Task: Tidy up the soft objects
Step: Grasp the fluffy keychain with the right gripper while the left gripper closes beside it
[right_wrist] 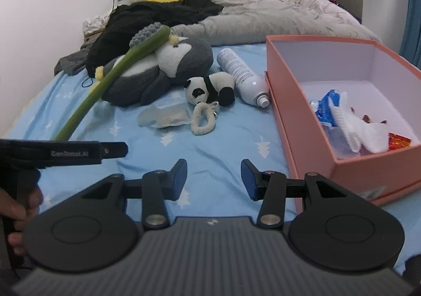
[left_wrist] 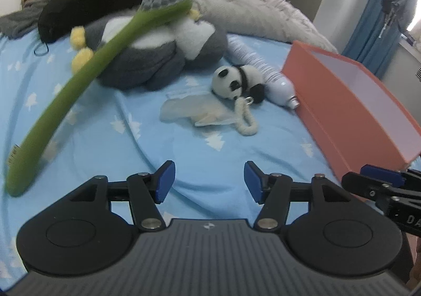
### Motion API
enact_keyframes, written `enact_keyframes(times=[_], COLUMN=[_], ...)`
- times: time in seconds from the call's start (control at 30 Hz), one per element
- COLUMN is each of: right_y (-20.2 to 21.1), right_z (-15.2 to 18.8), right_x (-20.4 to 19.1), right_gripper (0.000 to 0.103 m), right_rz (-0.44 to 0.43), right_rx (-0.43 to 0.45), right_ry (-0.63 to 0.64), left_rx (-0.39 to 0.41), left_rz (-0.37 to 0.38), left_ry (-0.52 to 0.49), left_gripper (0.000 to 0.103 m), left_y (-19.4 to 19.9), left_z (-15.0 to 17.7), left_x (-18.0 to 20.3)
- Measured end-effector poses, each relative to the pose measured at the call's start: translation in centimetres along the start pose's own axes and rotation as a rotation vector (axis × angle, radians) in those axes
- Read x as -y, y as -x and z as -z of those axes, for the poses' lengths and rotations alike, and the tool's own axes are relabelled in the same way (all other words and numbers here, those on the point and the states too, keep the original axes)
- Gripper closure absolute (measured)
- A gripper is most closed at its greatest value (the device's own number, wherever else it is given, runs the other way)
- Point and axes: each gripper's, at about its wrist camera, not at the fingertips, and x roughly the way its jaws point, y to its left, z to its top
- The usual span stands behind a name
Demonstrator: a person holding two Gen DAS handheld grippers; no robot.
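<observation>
Plush toys, a panda (right_wrist: 208,88) and penguin (right_wrist: 163,70), lie on the blue bed (right_wrist: 223,143) ahead of both grippers' spread, empty fingers (left_wrist: 164,181), beside a pink box (right_wrist: 310,122).

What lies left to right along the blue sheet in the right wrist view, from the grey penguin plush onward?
Grey penguin plush → small black-and-white panda plush → white spray bottle → open orange cardboard box.

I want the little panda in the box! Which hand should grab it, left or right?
Probably the right gripper. It is open and empty, with the panda straight ahead and the orange box close on its right side. The left gripper is open too, but the box lies farther across from it.
</observation>
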Motion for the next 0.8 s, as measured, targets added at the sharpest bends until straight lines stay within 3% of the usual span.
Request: enact_keyframes(times=[0.3,0.5,0.67,0.8], right_y=[-6.4,-10.9,-14.4,-16.5], right_z=[-1.0,-2.3,-3.1,-3.3], right_x=[-0.3,-1.0,-1.0,-1.1], right_gripper=[0.055,0.055,0.055,0.055], right_rz=[-0.033,-0.043,-0.052,-0.056], right_rx=[-0.071,-0.078,-0.089,-0.086], right_ry=[0.037,0.062,0.075,0.098], left_rx=[-0.019,-0.023,-0.03,-0.035], left_rz=[-0.026,0.013,0.093,0.087], left_ry=[0.094,0.134,0.217,0.225], left_gripper=[0.038,0.035,0.034,0.034], left_y=[-5.1,-7.8,-9.9,-11.1], left_z=[-1.8,-3.5,-4.8,-5.1], left_x=[-2.9,-3.9,-4.6,-4.5])
